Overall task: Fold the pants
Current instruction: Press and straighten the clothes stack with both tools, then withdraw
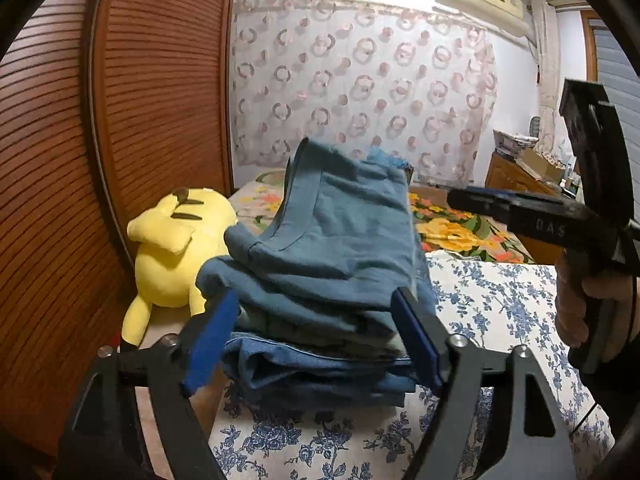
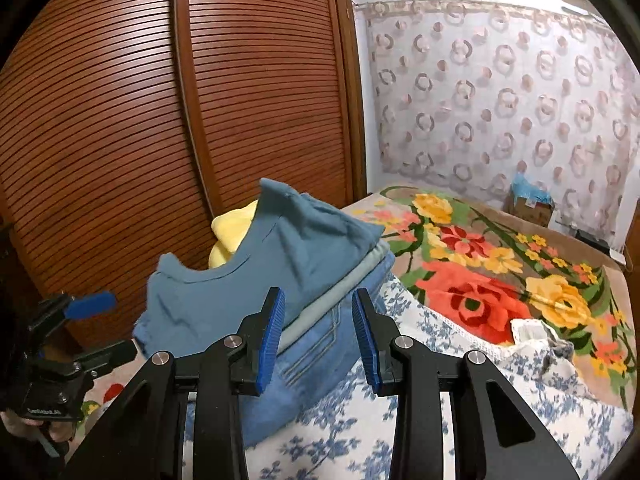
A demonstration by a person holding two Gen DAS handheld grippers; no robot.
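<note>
Folded teal-blue pants [image 1: 336,236] lie on top of a stack of folded clothes, with blue jeans [image 1: 320,376] at the bottom, on a blue-flowered white sheet [image 1: 500,304]. My left gripper [image 1: 316,344] is open, its jaws either side of the stack's near edge, holding nothing. The stack also shows in the right wrist view [image 2: 256,276], with jeans [image 2: 320,344] beneath. My right gripper [image 2: 318,344] is open just in front of the stack's right side, empty. The right gripper appears at the right of the left wrist view [image 1: 520,208], the left one at the left of the right wrist view [image 2: 92,304].
A yellow plush toy [image 1: 176,252] lies left of the stack against a brown slatted wardrobe [image 1: 120,120]. A bright floral blanket [image 2: 500,280] covers the bed beyond. A patterned curtain [image 1: 360,88] hangs behind, and a cardboard box [image 2: 532,204] sits at the bed's far side.
</note>
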